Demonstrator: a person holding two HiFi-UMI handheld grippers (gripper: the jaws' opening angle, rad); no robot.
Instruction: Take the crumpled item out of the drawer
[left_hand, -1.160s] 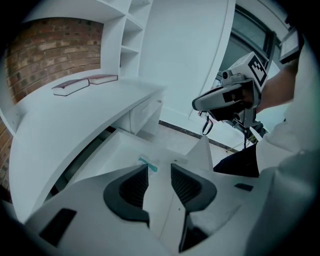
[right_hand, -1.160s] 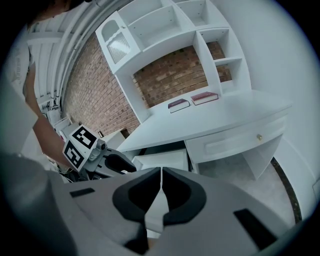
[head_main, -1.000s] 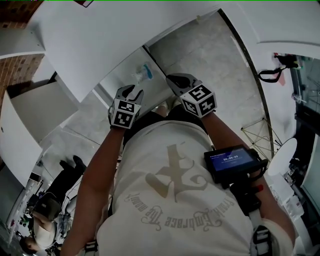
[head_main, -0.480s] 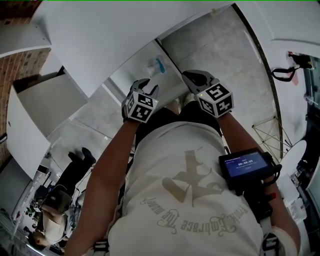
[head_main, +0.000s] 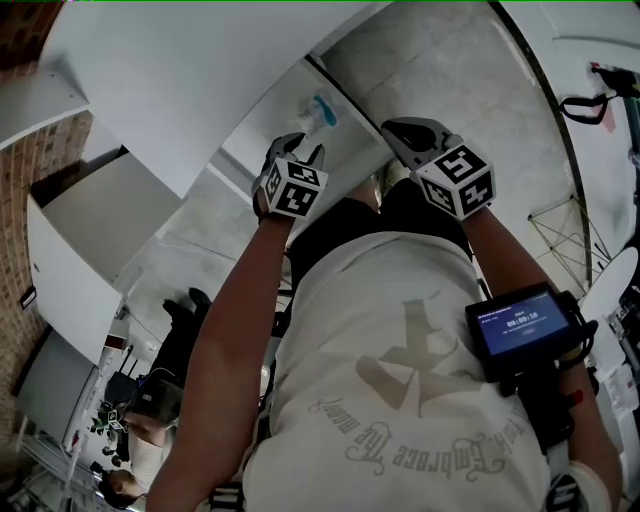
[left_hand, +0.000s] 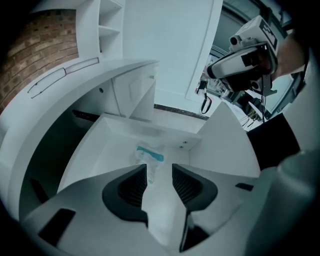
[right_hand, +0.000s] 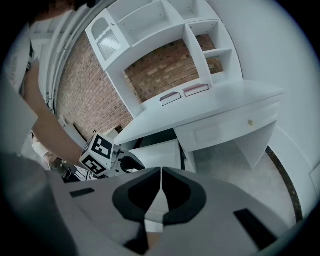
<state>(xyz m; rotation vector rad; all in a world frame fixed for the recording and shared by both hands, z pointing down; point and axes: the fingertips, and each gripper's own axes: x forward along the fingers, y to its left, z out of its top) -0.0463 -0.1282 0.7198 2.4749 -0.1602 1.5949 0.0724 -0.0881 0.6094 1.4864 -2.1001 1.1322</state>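
1. Left gripper view showed the left gripper (left_hand: 160, 172) with its jaws spread and nothing between the pads. It was aimed down into the open drawer (left_hand: 225, 135), which looked like a line-up for a grab, not a grip.
2. The crumpled item (left_hand: 147, 156), pale and see-through with a teal band, lay on the drawer floor ahead of those jaws. It sat a little toward the left jaw and was not touched by either pad.
3. The right gripper (right_hand: 160, 172) was pressed together on nothing. In the head view it hung just to the right of the left gripper, probably parked there to leave the drawer free.
4. Beyond the item rose the drawer's back wall, with a side wall on either side of the left gripper's line. The item lay nearer the back wall than the front.
5. Above the drawer floor the space was open, so a descent from above looked unobstructed. The desk top (left_hand: 120, 67) curved over on the left gripper's far left and seemed the edge to mind when lifting out.
6. Judged from this, the item had not yet been gripped or raised.
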